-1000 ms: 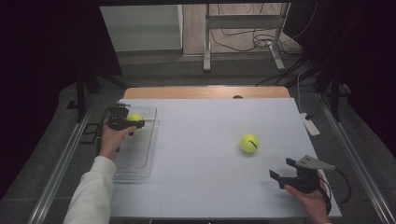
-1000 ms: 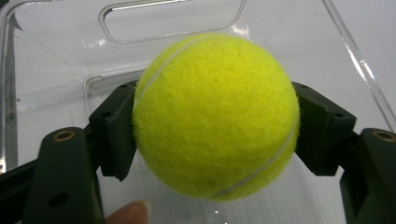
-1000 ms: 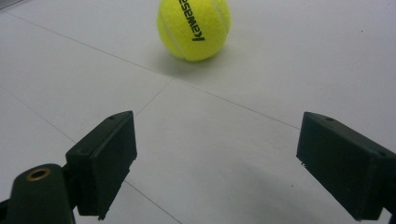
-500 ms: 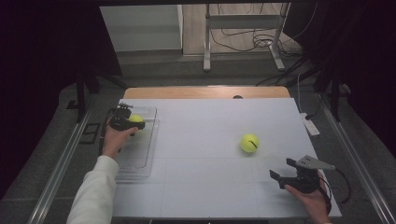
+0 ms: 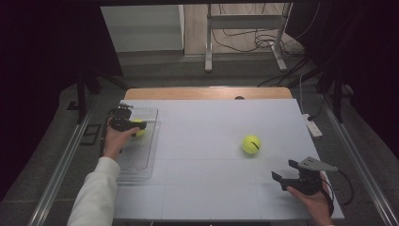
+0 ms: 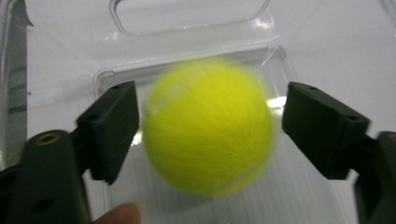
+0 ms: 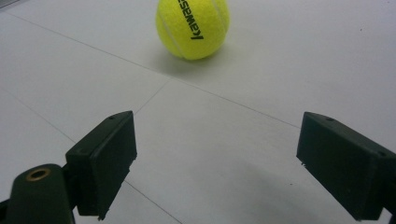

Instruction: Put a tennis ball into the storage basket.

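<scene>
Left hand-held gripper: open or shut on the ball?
Open. The left hand-held gripper has just been opening; gaps show beside the yellow tennis ball.

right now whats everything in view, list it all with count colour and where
tennis ball in the bin: 1, yellow-green, blurred between the left gripper's jaws with gaps on both sides, over the bin floor
tennis ball on the table: 1, yellow-green with black lettering, right of centre, ahead of the right gripper
clear plastic bin: 1, transparent, at the table's left edge
table: 1, white top with a wooden far edge
stand: 1, grey metal, on the floor beyond the table
left gripper: 1, black, over the bin; jaws have just been opening, ball between them
right gripper: 1, black with a grey plate, near right corner, jaws open with nothing between them
</scene>
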`<state>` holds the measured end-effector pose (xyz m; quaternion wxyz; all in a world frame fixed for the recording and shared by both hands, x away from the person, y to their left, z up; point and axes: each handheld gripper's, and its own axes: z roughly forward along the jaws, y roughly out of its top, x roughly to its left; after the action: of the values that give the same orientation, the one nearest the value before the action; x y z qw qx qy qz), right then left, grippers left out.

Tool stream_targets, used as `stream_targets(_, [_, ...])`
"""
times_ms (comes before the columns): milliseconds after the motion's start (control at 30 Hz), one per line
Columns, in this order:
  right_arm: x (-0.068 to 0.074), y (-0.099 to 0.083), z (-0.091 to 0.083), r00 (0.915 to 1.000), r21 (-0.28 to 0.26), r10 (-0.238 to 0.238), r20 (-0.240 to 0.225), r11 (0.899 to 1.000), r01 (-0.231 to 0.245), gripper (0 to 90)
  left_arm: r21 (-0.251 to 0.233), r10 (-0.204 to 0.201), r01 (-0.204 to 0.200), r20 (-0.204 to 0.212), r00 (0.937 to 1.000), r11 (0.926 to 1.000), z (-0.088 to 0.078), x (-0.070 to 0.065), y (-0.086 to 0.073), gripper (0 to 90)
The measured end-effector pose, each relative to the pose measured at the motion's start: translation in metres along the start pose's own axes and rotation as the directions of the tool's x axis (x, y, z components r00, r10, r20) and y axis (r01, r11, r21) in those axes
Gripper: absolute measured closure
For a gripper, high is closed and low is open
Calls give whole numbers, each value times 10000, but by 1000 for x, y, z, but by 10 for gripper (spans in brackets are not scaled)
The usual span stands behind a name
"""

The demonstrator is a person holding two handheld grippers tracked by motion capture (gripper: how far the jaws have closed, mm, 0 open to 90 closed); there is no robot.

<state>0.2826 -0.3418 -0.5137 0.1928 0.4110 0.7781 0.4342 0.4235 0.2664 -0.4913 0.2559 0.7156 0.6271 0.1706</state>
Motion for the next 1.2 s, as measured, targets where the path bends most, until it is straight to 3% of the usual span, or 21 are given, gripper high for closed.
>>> stream_targets(200, [0,0,-1,10000,-25,24,18,10000,-24,127,-200,22,-22,21,10000,9998,-6,-1,1,141])
stream_targets(400, [0,0,-1,10000,-14,25,20,10000,-25,127,-542,-53,76,433,9990,9985,-13,-2,0,120])
stream_targets(667, [-1,0,-2,10000,-67,54,47,10000,-54,127,-1045,255,-168,820,9963,9944,-24,-8,-4,114])
stream_targets(867, [-3,-1,-4,9997,-122,188,128,9998,-186,127,-1522,522,-293,1483,9876,9879,-38,-16,-10,122])
stream_targets(1200, [-3,-1,-6,9994,-255,316,107,9992,-313,128,-1837,967,-616,1887,9773,9810,-48,-30,-15,129])
